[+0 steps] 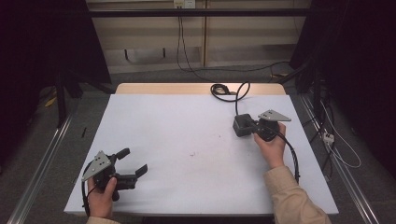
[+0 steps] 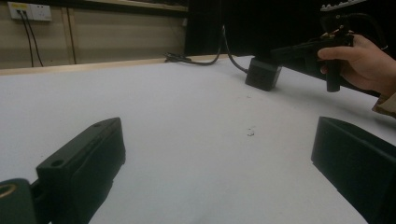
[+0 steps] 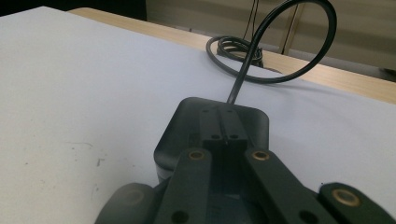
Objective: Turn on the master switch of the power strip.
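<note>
Right gripper [image 1: 250, 126]: my jaws together, pressing atop the black adapter [image 3: 212, 128].
Left gripper [image 1: 133, 161]: jaws apart, empty.
Progress: adapter reached, not lifted.

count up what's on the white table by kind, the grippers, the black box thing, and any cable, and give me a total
Handheld grippers: 2, the left gripper with jaws apart, the right gripper with jaws together at the box.
Black box-shaped adapters: 1, the black box.
Cables: 1, the black cable coiled at the table's far edge and running to the box.
Total: 4
</note>
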A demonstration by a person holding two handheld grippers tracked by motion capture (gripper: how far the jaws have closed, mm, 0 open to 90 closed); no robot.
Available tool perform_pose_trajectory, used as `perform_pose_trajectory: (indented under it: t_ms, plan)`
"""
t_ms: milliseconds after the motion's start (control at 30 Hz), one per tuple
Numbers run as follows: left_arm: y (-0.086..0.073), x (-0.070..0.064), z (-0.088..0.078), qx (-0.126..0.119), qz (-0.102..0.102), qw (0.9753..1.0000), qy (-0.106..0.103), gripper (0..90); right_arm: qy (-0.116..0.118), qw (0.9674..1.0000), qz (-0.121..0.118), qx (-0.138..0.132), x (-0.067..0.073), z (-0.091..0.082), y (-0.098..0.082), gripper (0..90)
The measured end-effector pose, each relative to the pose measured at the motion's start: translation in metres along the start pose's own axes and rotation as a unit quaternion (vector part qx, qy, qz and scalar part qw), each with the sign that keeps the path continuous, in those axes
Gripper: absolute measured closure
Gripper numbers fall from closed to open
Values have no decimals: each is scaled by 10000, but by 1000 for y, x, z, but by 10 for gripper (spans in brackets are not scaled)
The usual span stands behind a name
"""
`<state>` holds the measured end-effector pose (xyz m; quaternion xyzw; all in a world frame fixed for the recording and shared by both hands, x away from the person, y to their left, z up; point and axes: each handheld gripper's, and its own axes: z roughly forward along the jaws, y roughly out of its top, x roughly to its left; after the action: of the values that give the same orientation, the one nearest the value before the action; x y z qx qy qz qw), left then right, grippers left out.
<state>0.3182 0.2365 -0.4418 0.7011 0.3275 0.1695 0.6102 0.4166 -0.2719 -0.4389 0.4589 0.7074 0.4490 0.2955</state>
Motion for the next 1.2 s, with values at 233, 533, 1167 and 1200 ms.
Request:
perform_pose_trajectory:
  t_ms: [233, 533, 1167, 1200]
  plan:
    - [0, 0, 0, -3, -5, 10000, 4, 25, -5, 10000, 4, -8, 0, 0, 0, 900]
    - [0, 0, 0, -1, 20, 10000, 2, 25, -64, 10000, -63, 18, 2, 0, 0, 900]
    - [0, 0, 0, 3, 11, 10000, 2, 25, -39, 10000, 24, -4, 1, 0, -1, 900]
    - [0, 0, 0, 6, 12, 10000, 4, 25, -45, 10000, 22, -3, 1, 0, -1, 900]
